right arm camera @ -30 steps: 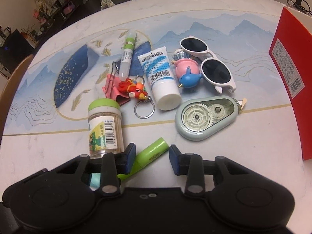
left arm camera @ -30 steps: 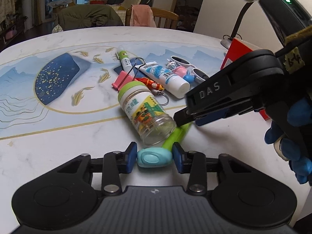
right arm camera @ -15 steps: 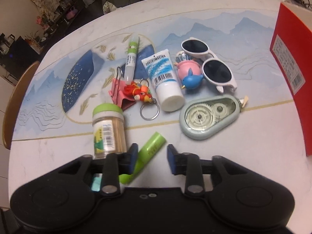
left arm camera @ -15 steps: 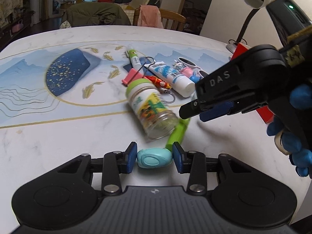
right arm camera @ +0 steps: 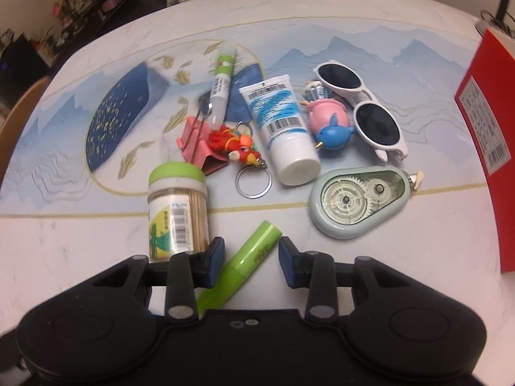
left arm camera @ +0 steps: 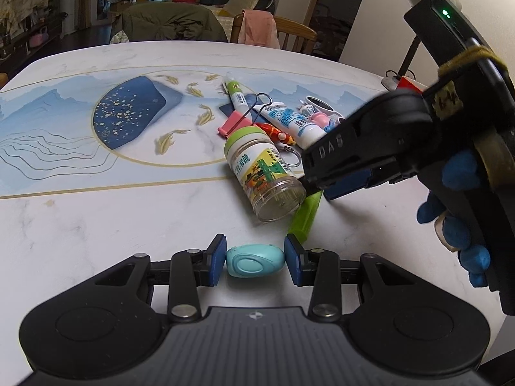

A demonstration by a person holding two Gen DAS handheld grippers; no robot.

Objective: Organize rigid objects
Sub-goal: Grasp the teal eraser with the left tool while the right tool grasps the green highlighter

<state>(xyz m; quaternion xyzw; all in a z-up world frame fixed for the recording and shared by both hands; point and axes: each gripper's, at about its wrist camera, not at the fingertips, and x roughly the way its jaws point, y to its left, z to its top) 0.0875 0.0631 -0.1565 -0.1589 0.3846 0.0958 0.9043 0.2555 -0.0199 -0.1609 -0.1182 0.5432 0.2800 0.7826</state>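
Green marker point(right arm camera: 244, 267) lies on the table point(right arm camera: 402, 257) beside the toothpick jar point(right arm camera: 177, 206), lower end hidden under the right gripper point(right arm camera: 248, 259), whose fingers stand apart around it, not touching. Cap writing unreadable. Left gripper point(left arm camera: 254, 259) is clamped on a teal oval object point(left arm camera: 255, 260). "DAS" reads on the right gripper's side.

Bare table point(right arm camera: 402, 257) lies right of the green marker point(right arm camera: 248, 263). On its left the toothpick jar point(right arm camera: 177, 212) crowds close; the tape dispenser point(right arm camera: 357, 199) stands beyond.
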